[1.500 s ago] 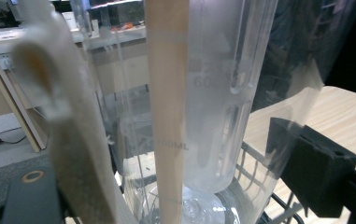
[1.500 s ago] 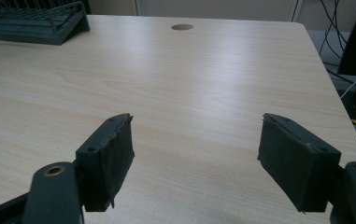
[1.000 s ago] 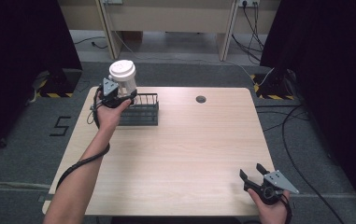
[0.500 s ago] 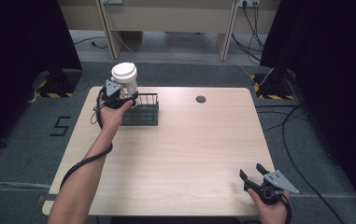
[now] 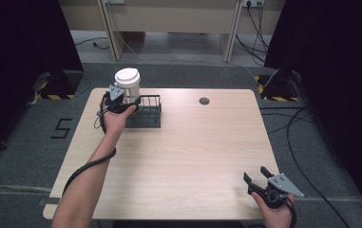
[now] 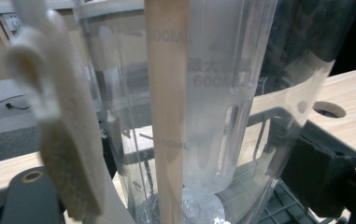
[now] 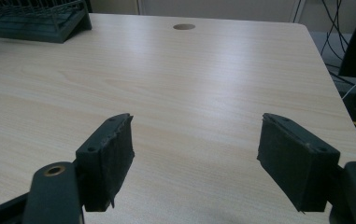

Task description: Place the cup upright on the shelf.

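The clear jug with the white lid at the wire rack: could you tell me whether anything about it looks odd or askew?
Nothing stands out: the clear jug stands upright in the left tongs at the black wire rack, lid on, no spill visible.

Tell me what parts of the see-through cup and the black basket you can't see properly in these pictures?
- Cup bottom: in the high view, the left gripper and the hand cover it, so whether it rests in the basket is unclear.
- Cup top: cut off by the upper edge of the left gripper view.
- Printed marks on the cup: blurred, too close to read fully.
- Basket: cut off by the top-left corner of the right gripper view.
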The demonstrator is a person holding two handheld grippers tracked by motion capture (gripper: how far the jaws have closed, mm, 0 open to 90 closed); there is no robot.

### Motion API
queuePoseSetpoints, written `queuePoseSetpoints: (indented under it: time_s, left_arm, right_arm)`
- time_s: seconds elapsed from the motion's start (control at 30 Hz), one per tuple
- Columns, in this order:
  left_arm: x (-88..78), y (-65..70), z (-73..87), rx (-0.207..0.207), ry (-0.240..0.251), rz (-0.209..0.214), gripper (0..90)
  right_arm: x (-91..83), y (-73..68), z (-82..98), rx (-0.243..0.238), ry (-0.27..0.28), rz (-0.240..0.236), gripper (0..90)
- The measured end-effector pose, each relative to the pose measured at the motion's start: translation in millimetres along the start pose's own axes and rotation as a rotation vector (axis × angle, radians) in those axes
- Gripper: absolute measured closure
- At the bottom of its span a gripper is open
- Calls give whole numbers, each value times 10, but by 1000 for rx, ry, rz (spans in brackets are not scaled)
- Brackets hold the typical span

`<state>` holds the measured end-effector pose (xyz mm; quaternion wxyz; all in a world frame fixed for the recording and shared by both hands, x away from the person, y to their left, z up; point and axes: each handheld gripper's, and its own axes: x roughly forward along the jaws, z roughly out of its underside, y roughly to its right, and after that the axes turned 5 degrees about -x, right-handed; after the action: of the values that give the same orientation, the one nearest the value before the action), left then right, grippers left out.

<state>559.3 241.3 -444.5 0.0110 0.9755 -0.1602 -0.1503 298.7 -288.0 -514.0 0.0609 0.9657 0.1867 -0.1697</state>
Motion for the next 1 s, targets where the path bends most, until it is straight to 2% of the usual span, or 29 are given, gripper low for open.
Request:
queuePoseSetpoints:
  time_s: [0.4,1.0]
  left_arm:
    - [33,-12,111,-12,-34,-8,175]
    - [-2,-35,145,-2,-67,1,169]
  right_arm:
    - [2,2,-1,-13,2,5,268]
    - [5,-10,-3,-12,-5,1,268]
